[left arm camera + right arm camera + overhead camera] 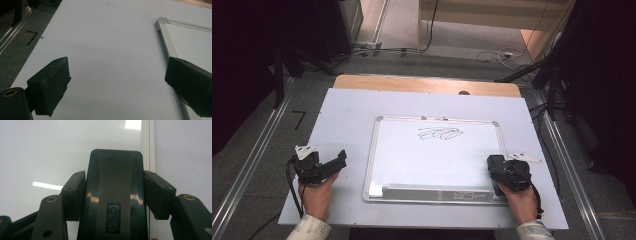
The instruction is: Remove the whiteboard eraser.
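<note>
My right claw (113, 195) pinches a dark, glossy plastic whiteboard eraser (115, 192), one pad on each long side. The eraser sits at the right end of the silver-framed whiteboard (374, 150), above its tray and below a small black sketch (439, 133). It looks light and stiff, with smooth sides that could slip, so I judge a grip across the narrow middle safest. My left claw (117, 82) rests spread and empty over the pale table sheet (105, 37).
</note>
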A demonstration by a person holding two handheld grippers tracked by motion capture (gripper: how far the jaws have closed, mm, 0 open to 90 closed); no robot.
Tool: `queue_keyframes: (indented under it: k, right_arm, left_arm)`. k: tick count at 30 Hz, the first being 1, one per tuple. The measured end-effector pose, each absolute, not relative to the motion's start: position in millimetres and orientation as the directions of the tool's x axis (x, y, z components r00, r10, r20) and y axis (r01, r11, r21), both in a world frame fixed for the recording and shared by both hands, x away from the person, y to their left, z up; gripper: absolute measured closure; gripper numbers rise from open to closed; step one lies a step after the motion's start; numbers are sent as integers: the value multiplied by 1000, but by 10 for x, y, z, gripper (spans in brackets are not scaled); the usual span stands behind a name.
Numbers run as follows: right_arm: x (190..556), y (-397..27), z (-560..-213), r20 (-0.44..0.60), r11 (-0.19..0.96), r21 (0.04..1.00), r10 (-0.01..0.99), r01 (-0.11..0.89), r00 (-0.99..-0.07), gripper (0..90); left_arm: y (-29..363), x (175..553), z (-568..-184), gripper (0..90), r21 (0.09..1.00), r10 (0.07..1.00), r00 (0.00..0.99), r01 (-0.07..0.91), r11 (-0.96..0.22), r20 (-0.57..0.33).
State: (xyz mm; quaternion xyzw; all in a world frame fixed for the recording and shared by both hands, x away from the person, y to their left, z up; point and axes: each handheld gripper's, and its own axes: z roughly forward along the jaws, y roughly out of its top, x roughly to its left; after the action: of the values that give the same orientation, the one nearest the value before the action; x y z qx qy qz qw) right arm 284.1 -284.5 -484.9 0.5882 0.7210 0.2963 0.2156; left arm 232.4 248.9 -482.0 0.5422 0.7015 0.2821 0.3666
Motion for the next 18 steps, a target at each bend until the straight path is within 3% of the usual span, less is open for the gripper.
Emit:
queue_keyframes:
  k: [6, 18]
  right_arm:
    - [2846, -2818, -4895, 23, 145, 661, 977, 736, -214, 338]
    - [2856, -2868, -4856, 54, 113, 672, 978, 732, -200, 375]
  left_arm:
    - [2489, 2324, -4820, 63, 793, 968, -143, 554, 253, -208]
    - [2496, 2318, -4815, 63, 793, 966, -145, 553, 257, -212]
